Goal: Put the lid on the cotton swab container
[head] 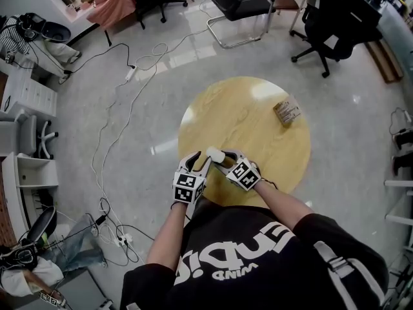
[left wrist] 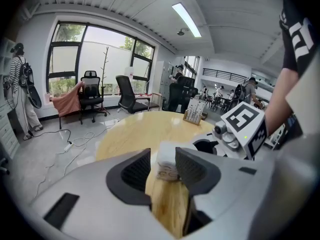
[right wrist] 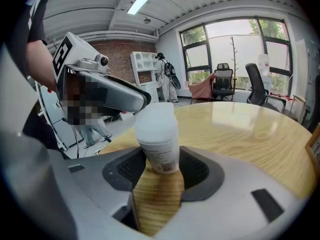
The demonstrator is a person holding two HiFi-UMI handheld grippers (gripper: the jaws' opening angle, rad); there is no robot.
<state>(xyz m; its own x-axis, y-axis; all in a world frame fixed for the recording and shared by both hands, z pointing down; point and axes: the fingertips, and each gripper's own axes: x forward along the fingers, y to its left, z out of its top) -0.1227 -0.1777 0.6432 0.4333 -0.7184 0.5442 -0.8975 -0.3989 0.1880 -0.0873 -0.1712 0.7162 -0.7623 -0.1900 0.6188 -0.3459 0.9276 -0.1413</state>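
A white cotton swab container (head: 215, 153) with a cloudy white lid on top stands upright near the front edge of the round wooden table (head: 245, 118). In the right gripper view, the container (right wrist: 157, 134) sits between the pads of my right gripper (right wrist: 161, 160), which press on its labelled body. My left gripper (head: 199, 161) comes in from the left. In the left gripper view the container (left wrist: 167, 159) shows between the tips of the left gripper (left wrist: 162, 165), close to the right pad, with a gap at the left pad.
A small brown box (head: 286, 112) stands at the table's far right. Black office chairs (head: 235, 5) and loose cables (head: 122, 102) are on the glossy floor beyond the table. White drawers (head: 26, 95) stand at the left.
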